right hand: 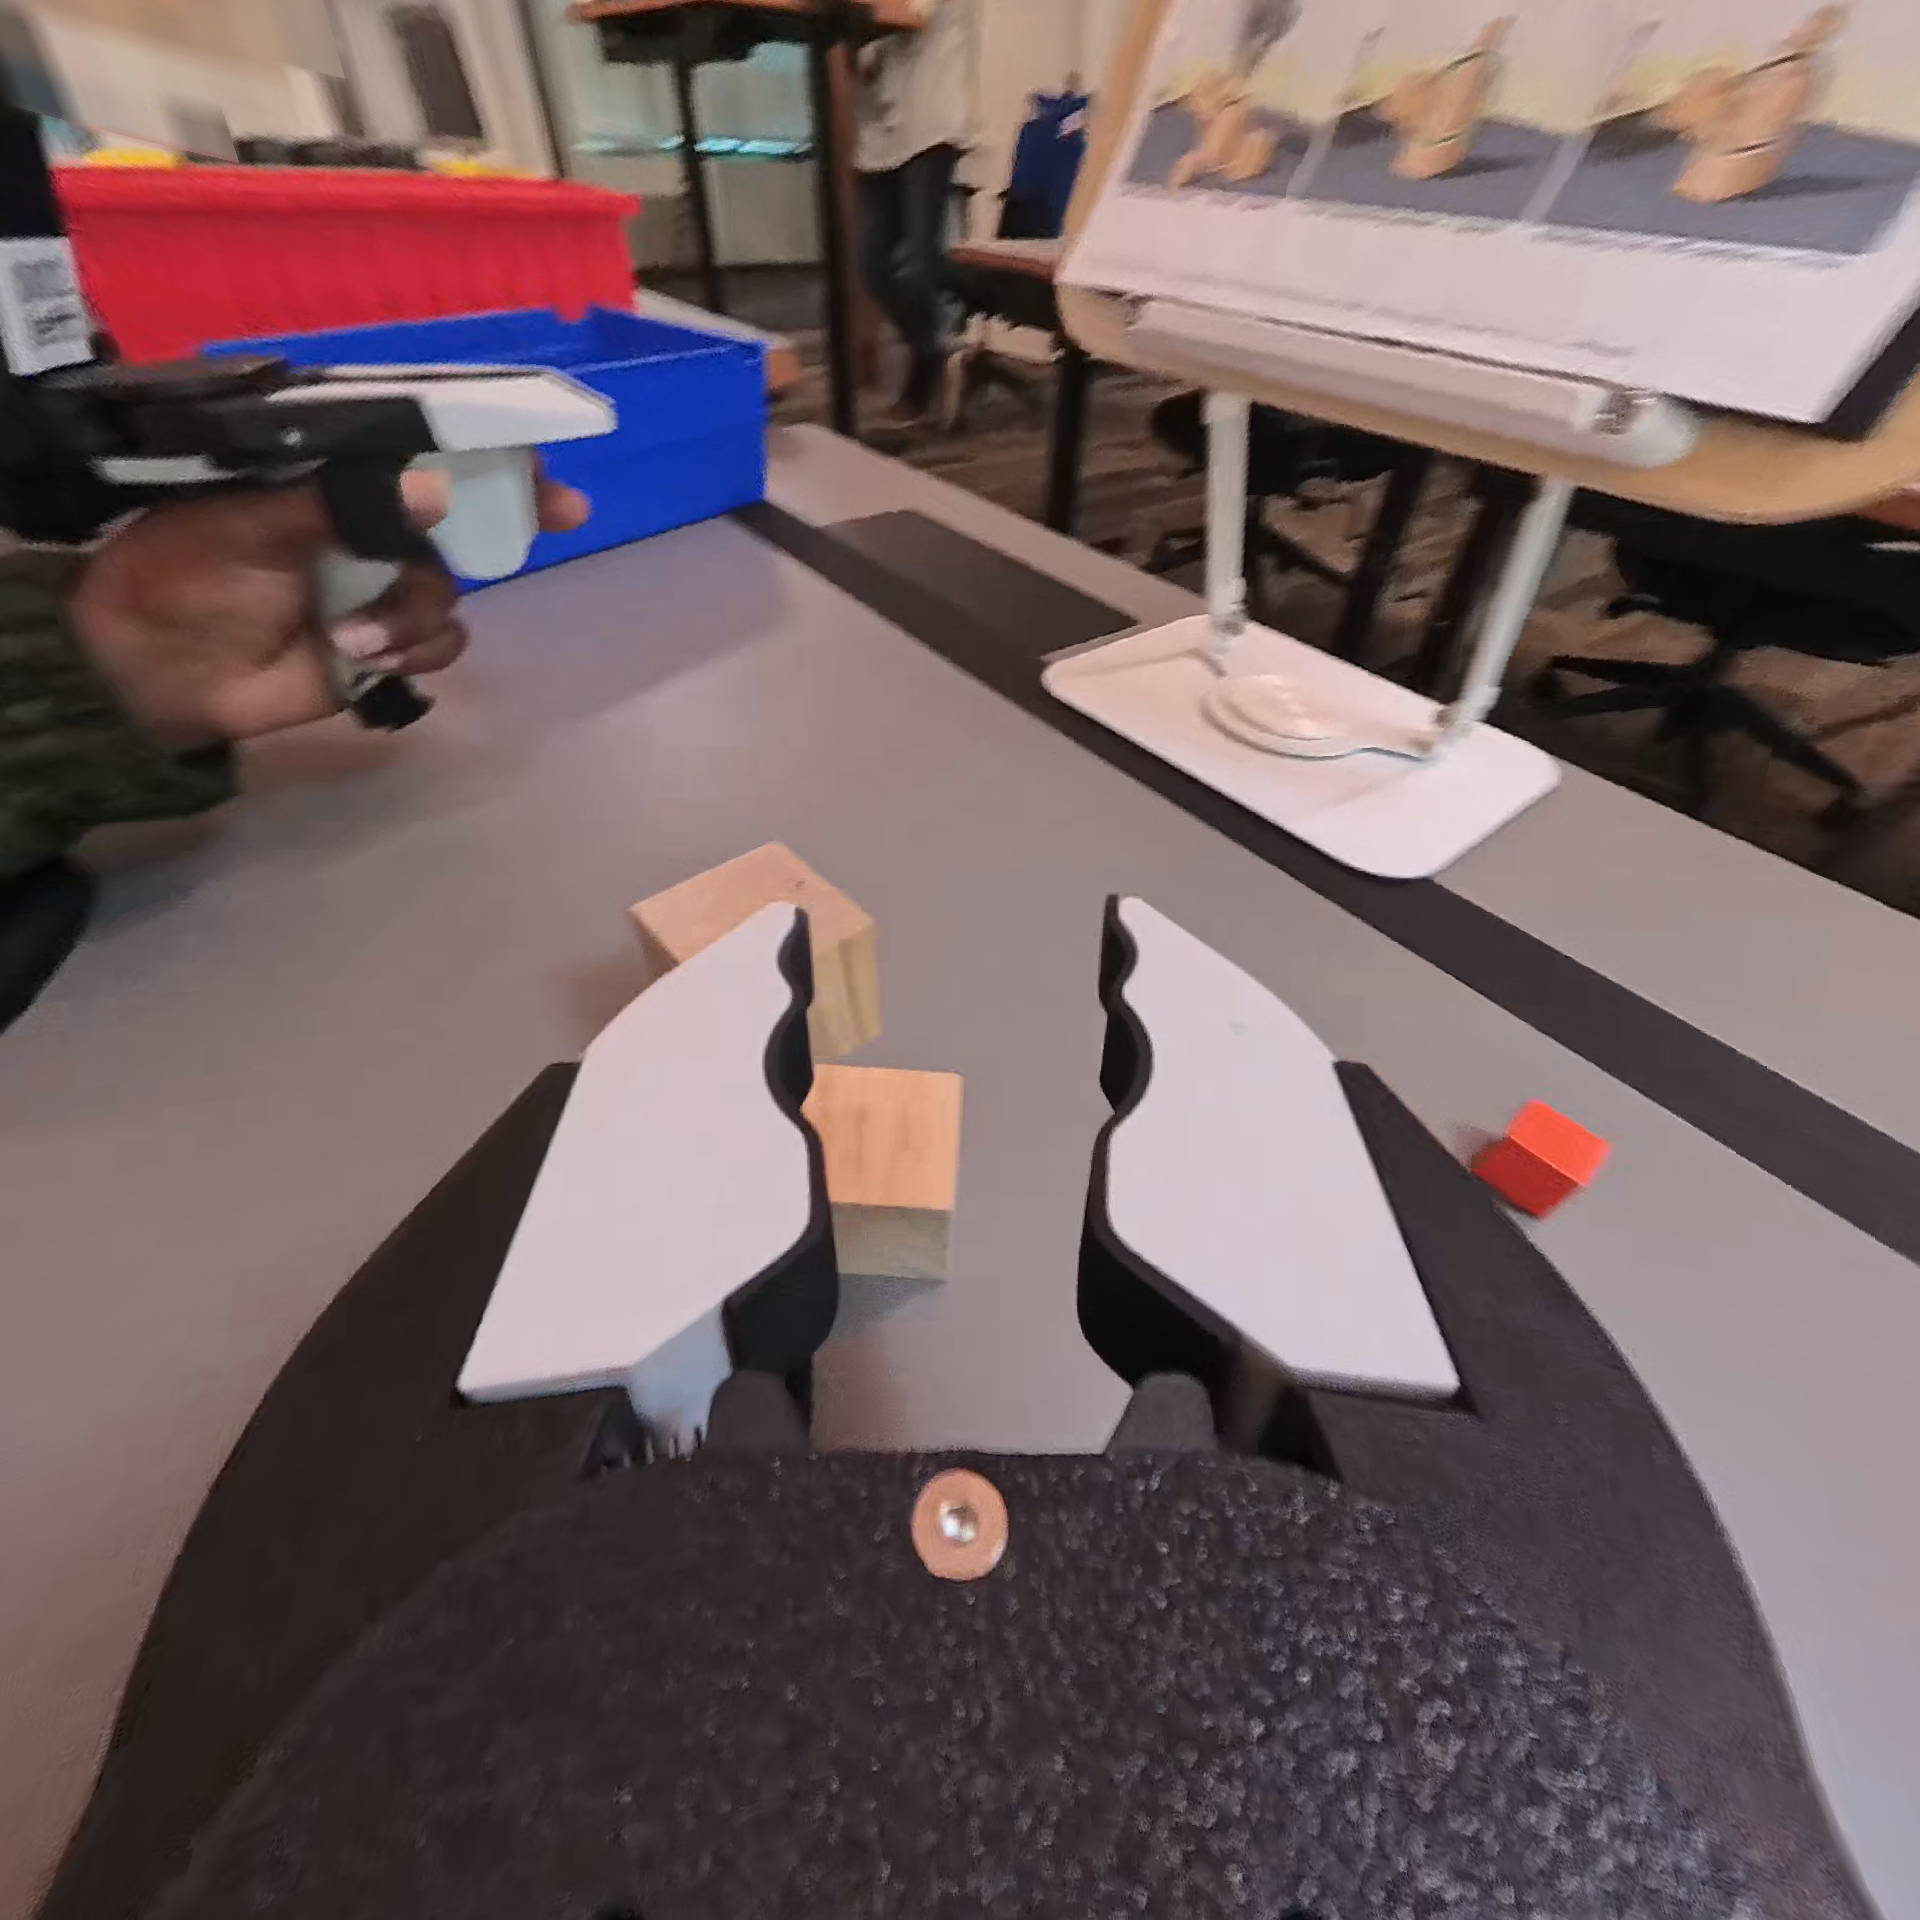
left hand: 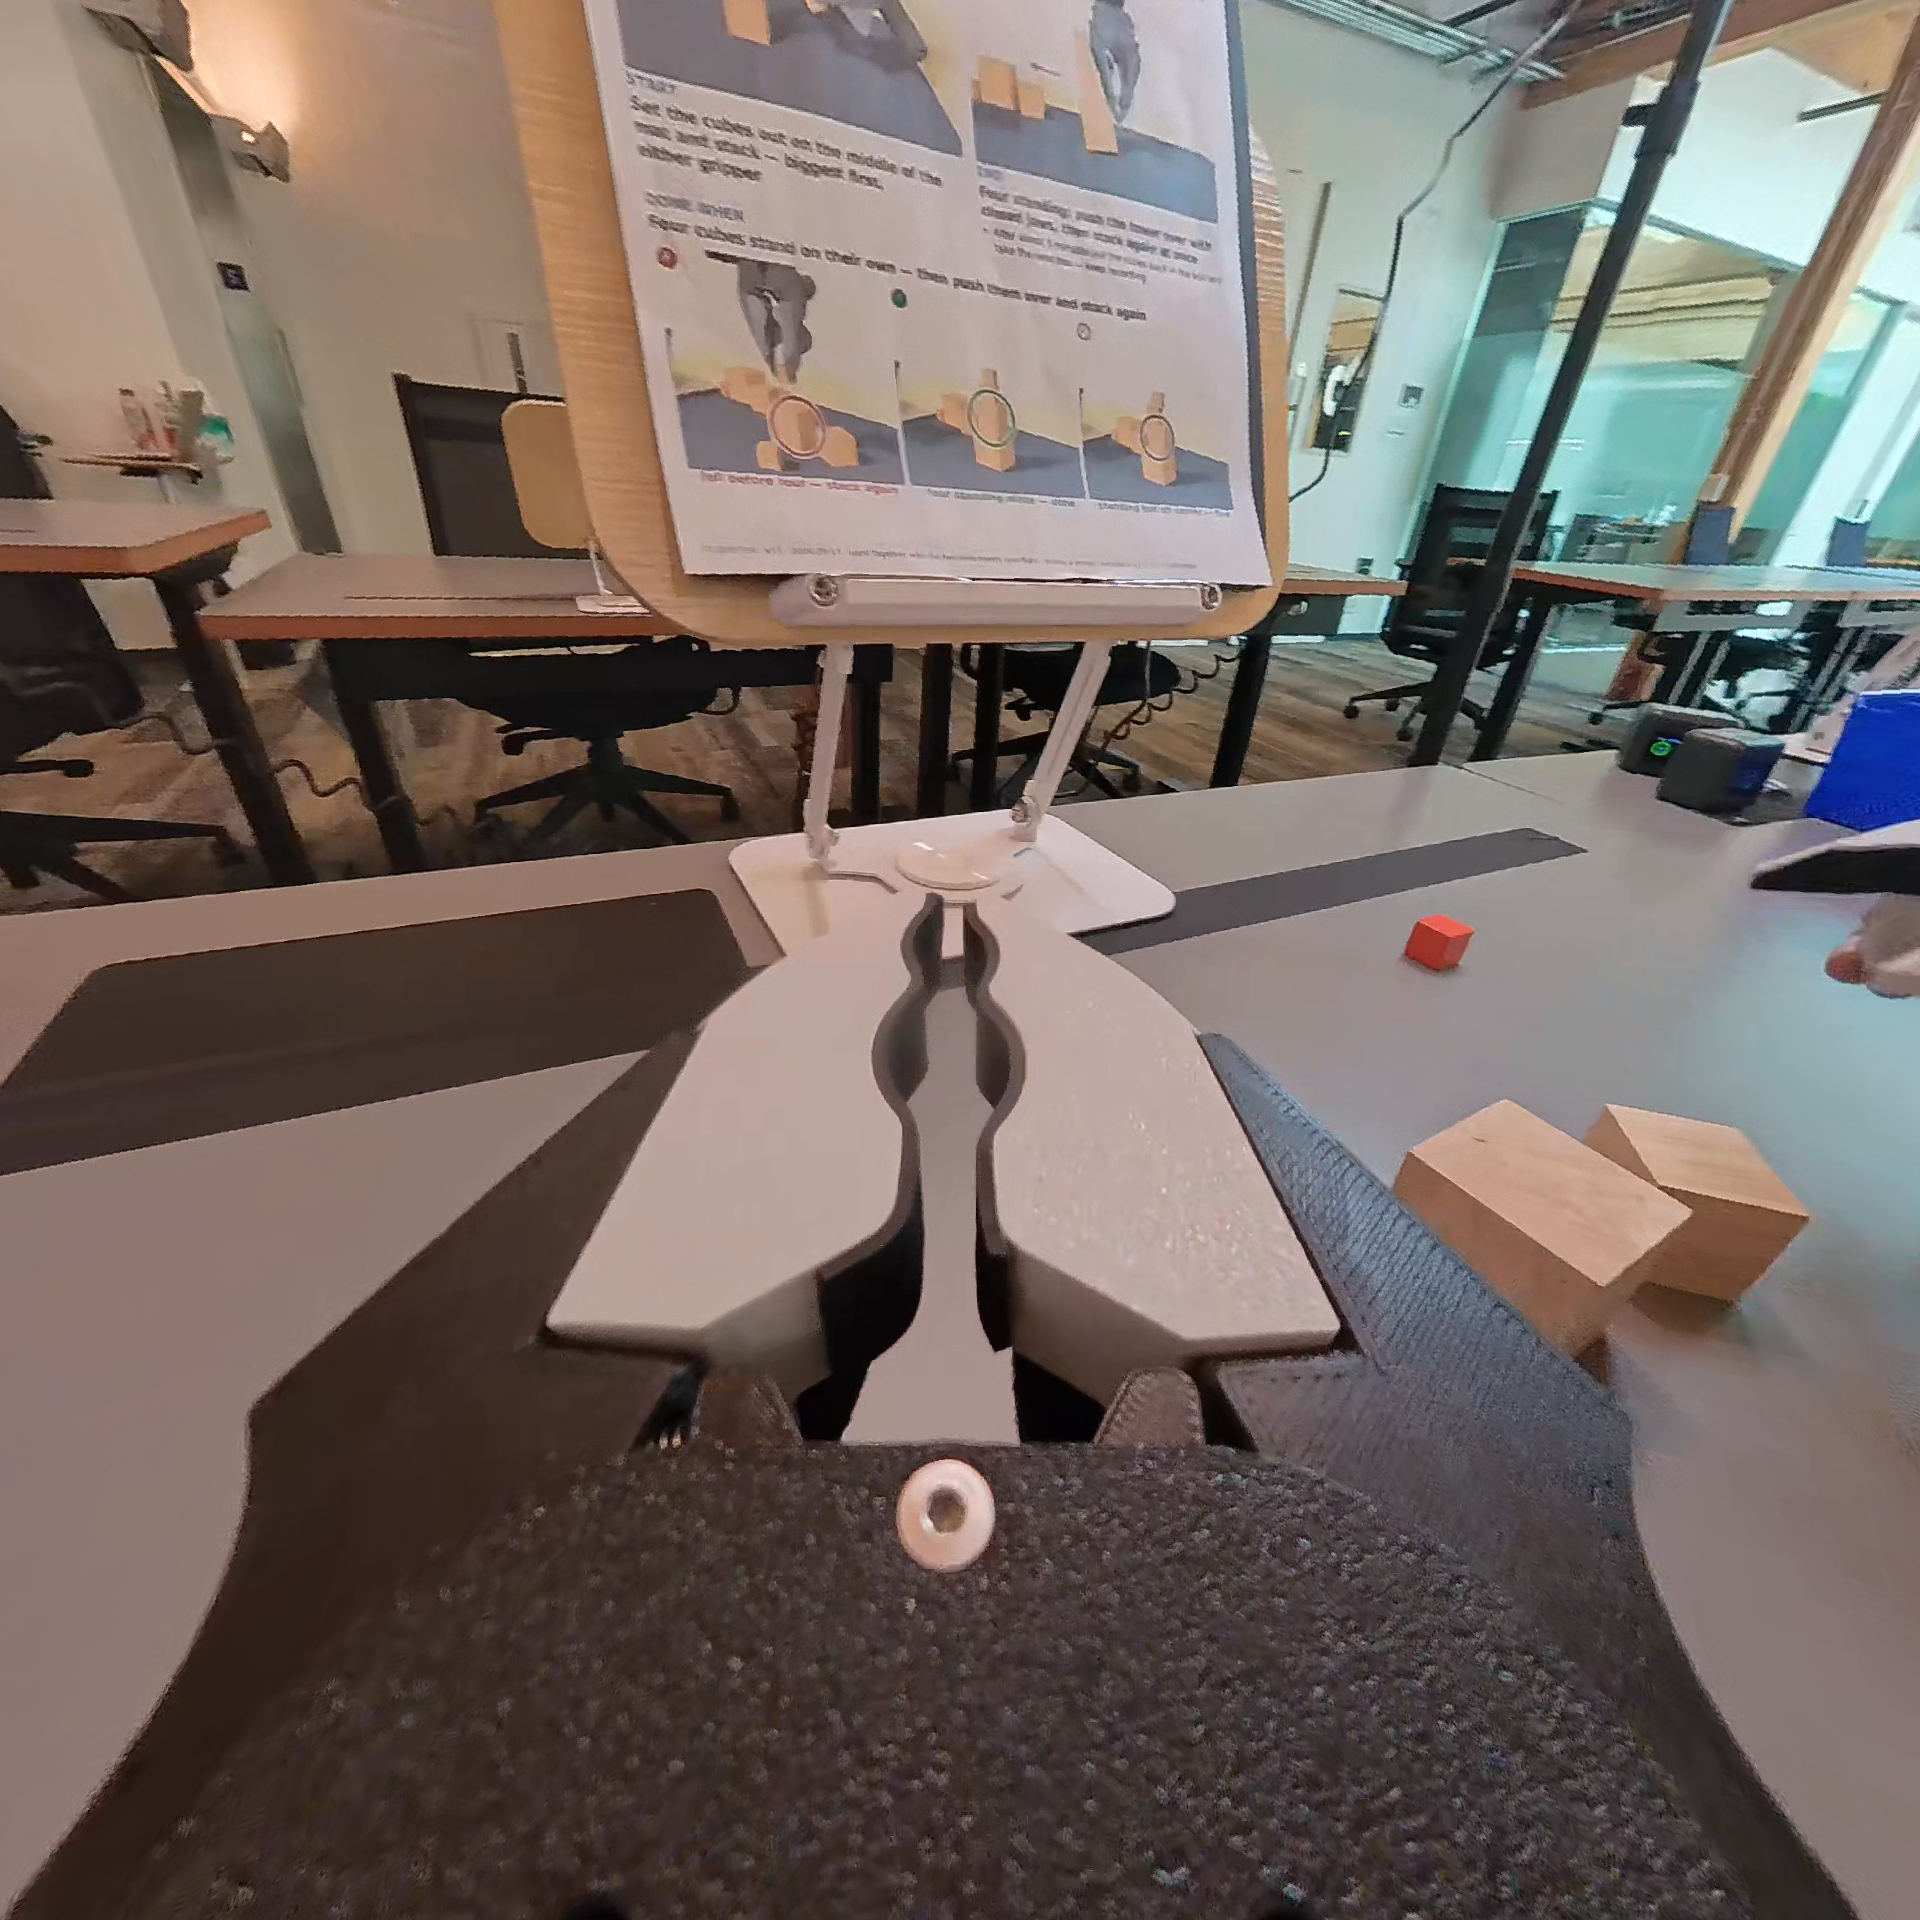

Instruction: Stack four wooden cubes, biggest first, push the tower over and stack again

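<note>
The left gripper point(left hand: 948, 920) is seen with its white fingers drawn almost together at the tips, only a thin slit left between them, and nothing is caught in that slit; it is held above the grey worktop point(left hand: 1351, 1039), pointed at the white base of the document stand point(left hand: 1091, 883) near the far edge. In the right wrist view the same gripper is seen off to the left, held in a hand point(right hand: 239, 613) in front of a blue bin point(right hand: 665, 416) and a red bin point(right hand: 343, 249) towards the far left corner. The right gripper point(right hand: 951, 914) is held wide open over the middle of the worktop, nothing gripped. Below its spread fingers a smaller wooden cube point(right hand: 894, 1164) is seen on the worktop, close by the left finger point(right hand: 686, 1122), whether touched cannot be told; a larger wooden cube point(right hand: 748, 904) lies just beyond, partly hidden behind that fingertip. A small red cube point(right hand: 1543, 1153) is set apart to the right, beside the dark strip point(right hand: 1558, 987) running along the far edge. A printed sheet point(left hand: 935, 312) is propped on the stand.
</note>
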`<state>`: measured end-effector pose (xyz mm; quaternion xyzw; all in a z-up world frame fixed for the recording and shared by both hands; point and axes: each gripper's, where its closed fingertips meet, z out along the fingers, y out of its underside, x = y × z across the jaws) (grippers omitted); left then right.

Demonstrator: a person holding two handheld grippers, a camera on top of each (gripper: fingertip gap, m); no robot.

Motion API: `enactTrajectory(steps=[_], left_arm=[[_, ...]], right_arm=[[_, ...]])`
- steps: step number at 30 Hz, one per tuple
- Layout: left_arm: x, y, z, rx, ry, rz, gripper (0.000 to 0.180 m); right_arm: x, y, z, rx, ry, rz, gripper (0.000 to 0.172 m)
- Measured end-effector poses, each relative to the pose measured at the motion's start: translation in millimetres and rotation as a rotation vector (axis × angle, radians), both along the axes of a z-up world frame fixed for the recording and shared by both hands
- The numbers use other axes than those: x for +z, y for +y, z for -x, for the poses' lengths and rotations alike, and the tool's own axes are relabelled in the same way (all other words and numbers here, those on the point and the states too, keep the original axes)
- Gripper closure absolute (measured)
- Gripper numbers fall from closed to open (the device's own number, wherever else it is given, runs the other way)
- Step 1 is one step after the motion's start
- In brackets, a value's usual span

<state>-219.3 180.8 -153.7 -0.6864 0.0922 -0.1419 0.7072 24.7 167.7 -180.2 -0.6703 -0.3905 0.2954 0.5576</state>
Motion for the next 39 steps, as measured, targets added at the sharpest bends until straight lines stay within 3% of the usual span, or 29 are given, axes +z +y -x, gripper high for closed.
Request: enactTrajectory(steps=[7,15,26,28,30,39], left_arm=[[2.5,-0.1,10.1,0.056,-0.006,-0.031,0.180],[7.6,-17.0,-8.2,-0.284,-0.059,-0.064,0.180],[2.2,-30.8,-22.9,-0.466,-0.051,-0.046,0.180],[0.7,-31.3,-22.3,-0.474,-0.051,-0.039,0.180],[1.3,-31.8,-21.3,-0.484,-0.069,-0.038,0.180],[2.0,-32.9,-20.3,-0.489,-0.055,-0.044,0.180]], right_arm=[[-1.8,-18.1,40.5,0.248,-0.213,0.037,0.097],[-26.9,-26.9,67.3,0.400,-0.418,0.061,0.089],[-71.9,-21.7,85.7,0.492,-0.748,0.075,0.089],[-82.9,-20.3,85.1,0.520,-0.789,0.130,0.097],[-84.5,-17.9,88.1,0.535,-0.808,0.120,0.111],[-48.5,-22.6,155.5,0.578,-0.684,0.035,0.112]])
